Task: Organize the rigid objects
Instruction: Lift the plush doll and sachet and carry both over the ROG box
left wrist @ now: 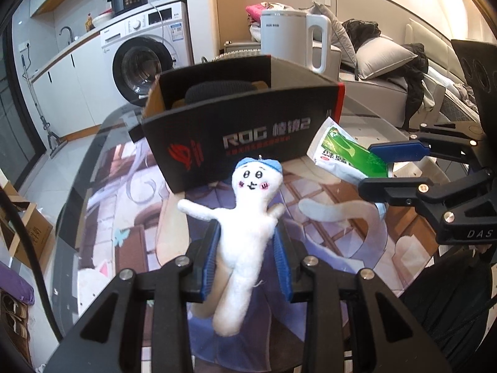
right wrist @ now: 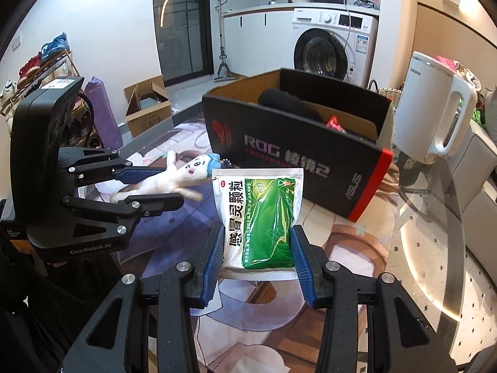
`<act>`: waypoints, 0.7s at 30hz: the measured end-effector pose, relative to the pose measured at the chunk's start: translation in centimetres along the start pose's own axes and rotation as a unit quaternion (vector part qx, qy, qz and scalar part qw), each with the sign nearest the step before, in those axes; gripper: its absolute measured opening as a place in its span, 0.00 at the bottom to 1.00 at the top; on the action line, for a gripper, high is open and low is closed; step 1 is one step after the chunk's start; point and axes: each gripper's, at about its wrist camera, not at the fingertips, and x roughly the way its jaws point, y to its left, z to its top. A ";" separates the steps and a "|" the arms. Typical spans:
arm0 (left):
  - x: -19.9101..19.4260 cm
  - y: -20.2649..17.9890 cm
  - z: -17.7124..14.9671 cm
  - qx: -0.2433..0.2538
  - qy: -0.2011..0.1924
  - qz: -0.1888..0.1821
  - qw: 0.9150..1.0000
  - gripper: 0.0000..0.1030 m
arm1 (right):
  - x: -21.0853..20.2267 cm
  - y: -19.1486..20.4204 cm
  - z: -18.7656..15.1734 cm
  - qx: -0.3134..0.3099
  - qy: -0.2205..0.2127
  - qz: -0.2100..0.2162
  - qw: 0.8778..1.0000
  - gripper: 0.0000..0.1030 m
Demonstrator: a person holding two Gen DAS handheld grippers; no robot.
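Two items are held before the ROG box (left wrist: 242, 143).
Left gripper (left wrist: 247, 248) is clamped on the plush doll (left wrist: 245, 227); right gripper (right wrist: 259, 258), at 3 o'clock, is clamped on the green-white sachet (right wrist: 261, 220).

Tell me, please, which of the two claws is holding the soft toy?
The left claw grips the white plush doll; the right claw holds a green-and-white sachet.

Right tool (right wrist: 257, 248) gripping green sachet (right wrist: 259, 220) (upright); black box (right wrist: 298, 161) behind
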 end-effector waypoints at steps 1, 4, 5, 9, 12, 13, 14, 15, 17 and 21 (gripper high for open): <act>-0.3 0.0 0.3 0.001 -0.005 0.002 1.000 0.31 | -0.3 -0.1 0.1 -0.001 -0.004 -0.002 1.000 0.41; -0.9 0.0 1.1 0.001 -0.015 0.004 1.000 0.31 | -1.0 -0.1 0.6 -0.002 -0.011 -0.005 1.000 0.41; -1.1 0.0 1.3 0.001 -0.017 0.005 1.000 0.31 | -1.3 -0.1 0.8 -0.003 -0.015 -0.007 1.000 0.41; -1.7 0.2 2.3 0.003 -0.030 0.009 1.000 0.31 | -2.2 -0.1 1.5 -0.006 -0.025 -0.013 1.000 0.41; -2.2 0.4 3.4 0.003 -0.041 0.012 0.999 0.31 | -2.9 -0.1 2.1 -0.010 -0.033 -0.016 0.999 0.41; -2.4 0.5 3.8 0.003 -0.044 0.013 0.999 0.31 | -3.2 -0.1 2.3 -0.010 -0.036 -0.018 0.999 0.41; -2.6 0.6 4.1 0.002 -0.048 0.014 0.999 0.31 | -3.3 -0.2 2.6 -0.011 -0.038 -0.019 0.999 0.41; -2.7 0.6 4.4 0.001 -0.051 0.015 0.999 0.31 | -3.5 -0.2 2.8 -0.013 -0.042 -0.020 0.999 0.41; -3.0 0.8 5.1 0.000 -0.057 0.016 0.998 0.31 | -3.8 -0.3 3.3 -0.014 -0.046 -0.023 0.999 0.41; -3.3 0.9 6.3 0.000 -0.067 0.019 0.998 0.31 | -4.4 -0.8 4.5 -0.012 -0.058 -0.028 0.998 0.41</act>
